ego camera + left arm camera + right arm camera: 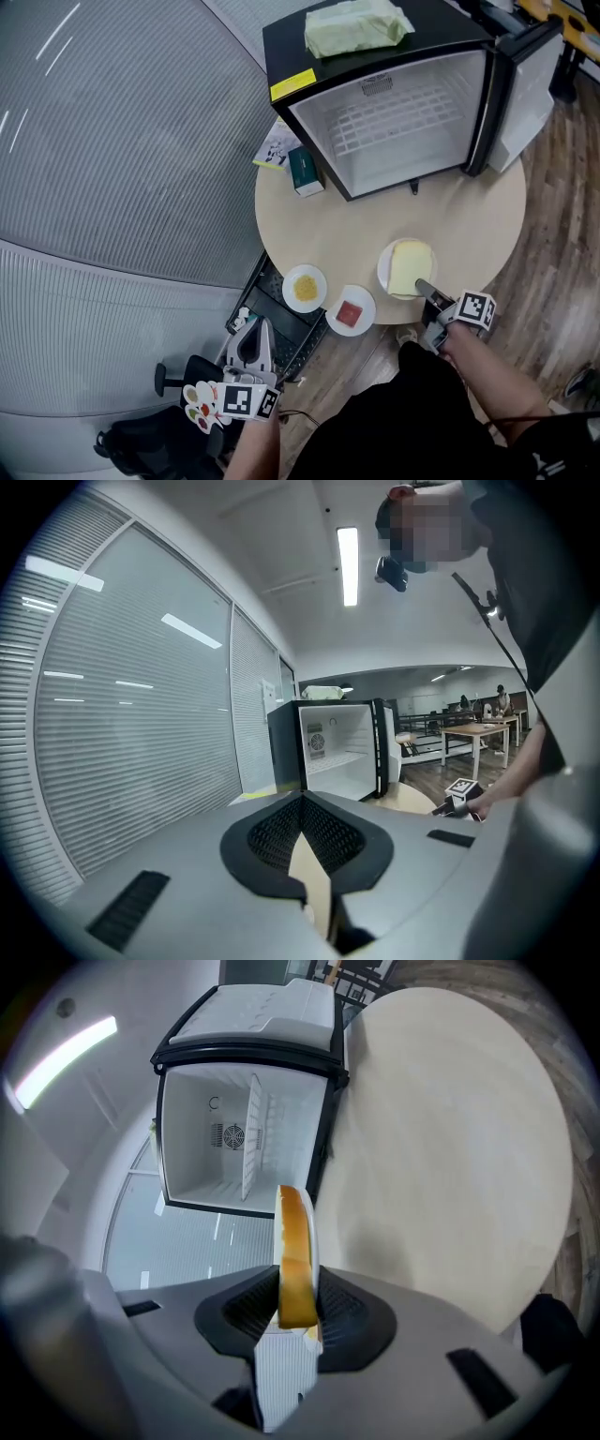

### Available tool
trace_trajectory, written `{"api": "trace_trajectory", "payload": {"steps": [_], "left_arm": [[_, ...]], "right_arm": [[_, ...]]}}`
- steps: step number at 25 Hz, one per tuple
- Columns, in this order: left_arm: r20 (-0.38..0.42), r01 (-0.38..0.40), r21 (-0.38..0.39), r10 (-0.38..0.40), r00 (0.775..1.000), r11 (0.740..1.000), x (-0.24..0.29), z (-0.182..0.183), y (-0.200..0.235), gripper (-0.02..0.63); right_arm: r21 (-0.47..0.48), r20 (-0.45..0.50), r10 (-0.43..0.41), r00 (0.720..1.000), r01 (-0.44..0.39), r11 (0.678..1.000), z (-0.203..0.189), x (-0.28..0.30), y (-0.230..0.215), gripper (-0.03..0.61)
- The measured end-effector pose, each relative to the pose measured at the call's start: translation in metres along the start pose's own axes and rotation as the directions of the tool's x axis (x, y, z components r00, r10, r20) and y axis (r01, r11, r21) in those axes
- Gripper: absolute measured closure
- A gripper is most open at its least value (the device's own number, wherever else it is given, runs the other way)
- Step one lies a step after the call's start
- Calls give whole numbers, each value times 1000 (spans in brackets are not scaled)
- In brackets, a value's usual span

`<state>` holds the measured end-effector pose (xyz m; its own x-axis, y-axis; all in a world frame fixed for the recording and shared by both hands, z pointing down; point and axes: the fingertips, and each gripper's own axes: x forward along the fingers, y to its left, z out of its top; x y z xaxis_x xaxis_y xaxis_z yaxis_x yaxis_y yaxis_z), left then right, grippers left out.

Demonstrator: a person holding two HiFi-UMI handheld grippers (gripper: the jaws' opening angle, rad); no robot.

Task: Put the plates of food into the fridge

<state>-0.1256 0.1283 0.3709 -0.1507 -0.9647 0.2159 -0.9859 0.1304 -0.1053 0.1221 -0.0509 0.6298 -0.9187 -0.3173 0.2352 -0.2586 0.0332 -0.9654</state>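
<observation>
White plates, three in all. One [383, 269] bears a yellow slab, its rim clamped in the right gripper [424, 288] over the near edge of the table [469, 216]. Two lie beside it, one [286, 288] with yellow food, one [371, 302] with red. One fridge [394, 122] stands open beyond. The left gripper [253, 328] hangs off the table, jaws together, empty.

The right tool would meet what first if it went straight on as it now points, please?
Likely the open fridge, its white interior; the table before it looks bare, though depth is uncertain.
</observation>
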Motion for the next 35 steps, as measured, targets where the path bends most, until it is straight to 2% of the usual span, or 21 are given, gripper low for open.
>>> {"api": "trace_trajectory", "payload": {"steps": [11,25,35], "left_arm": [[71,-28,-26,30,997,999,34,23,24,609],[139,-18,-51,25,990,999,74,46,74,609],[151,24,-59,-15,988,998,118,53,100,609]], "right_arm": [[-28,17,130,991,-129,991,55,48,81,460],[-67,128,143,981,-136,989,120,99,149,460],[-43,190,101,977,-95,995,154,134,162,460]]}}
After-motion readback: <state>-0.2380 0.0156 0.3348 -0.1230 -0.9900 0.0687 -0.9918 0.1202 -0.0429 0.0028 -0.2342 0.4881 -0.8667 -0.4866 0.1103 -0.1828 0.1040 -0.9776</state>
